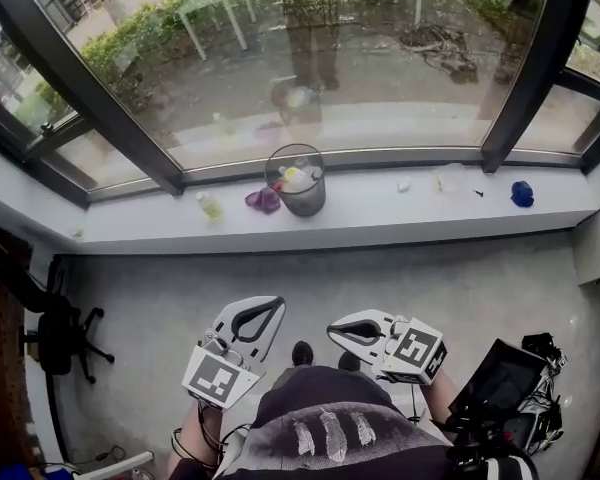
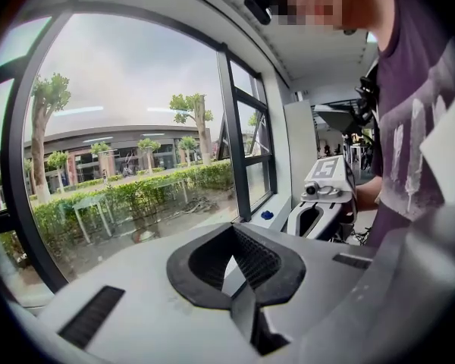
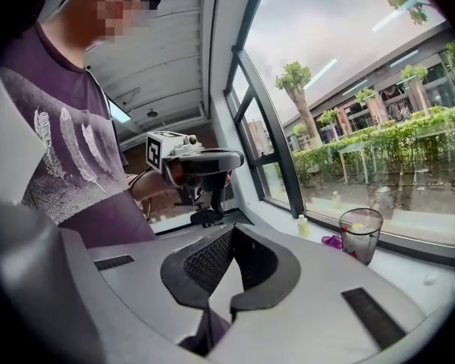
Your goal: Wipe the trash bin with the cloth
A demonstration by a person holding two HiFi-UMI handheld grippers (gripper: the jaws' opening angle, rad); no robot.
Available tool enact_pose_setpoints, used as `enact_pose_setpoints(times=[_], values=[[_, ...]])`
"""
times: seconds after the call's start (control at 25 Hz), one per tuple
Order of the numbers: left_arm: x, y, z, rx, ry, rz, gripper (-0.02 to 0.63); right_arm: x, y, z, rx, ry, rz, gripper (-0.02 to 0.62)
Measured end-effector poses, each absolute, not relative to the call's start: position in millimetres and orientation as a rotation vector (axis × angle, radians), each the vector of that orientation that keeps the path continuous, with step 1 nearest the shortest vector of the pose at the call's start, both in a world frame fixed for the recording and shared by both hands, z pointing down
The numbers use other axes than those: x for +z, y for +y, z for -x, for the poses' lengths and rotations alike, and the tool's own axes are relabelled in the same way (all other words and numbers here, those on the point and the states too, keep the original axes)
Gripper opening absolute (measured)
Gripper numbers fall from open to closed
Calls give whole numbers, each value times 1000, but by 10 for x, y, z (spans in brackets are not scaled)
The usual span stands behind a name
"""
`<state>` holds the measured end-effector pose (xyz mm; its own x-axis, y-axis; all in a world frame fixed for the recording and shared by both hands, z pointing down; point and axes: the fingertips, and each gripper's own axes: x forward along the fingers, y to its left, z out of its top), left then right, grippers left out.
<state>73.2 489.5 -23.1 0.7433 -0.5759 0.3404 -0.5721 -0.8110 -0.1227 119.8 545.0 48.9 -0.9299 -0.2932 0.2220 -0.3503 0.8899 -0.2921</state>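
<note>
While I hold them side by side low over the floor (image 1: 430,298), my left tongs (image 1: 265,313) and right tongs (image 1: 342,331) are both closed with nothing between the jaws. Well apart from them, the trash bin (image 1: 297,183) stands about midway along the window sill (image 1: 380,213). The purple cloth (image 1: 263,200) lies just beside its left, and a small bottle (image 1: 209,205) stands farther left.

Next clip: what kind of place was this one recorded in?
Probably an office-type room beside a wall of large windows. A long white sill carries a small trash bin, a black swivel chair stands on the grey floor, and a hedged courtyard lies outside.
</note>
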Motion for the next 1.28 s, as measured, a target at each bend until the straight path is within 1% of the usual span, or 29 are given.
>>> enact_pose_setpoints(times=[0.24, 0.52, 0.88, 1.12, 1.28], values=[[-213, 4587, -665, -536, 989, 2922, -6, 474, 5212, -1150, 450, -2867, -481, -11], [-239, 4071, -440, -437, 960, 2951, -6, 444, 4801, -1042, 441, -2783, -581, -11], [-198, 3131, 161, -282, 972, 3010, -6, 391, 4036, -422, 406, -2661, -583, -11], [-78, 2695, 559, -269, 988, 3014, -6, 455, 3627, -145, 382, -2610, -601, -11], [-12, 2511, 691, -291, 1001, 3009, -6, 559, 3424, -116, 379, -2558, -609, -11]])
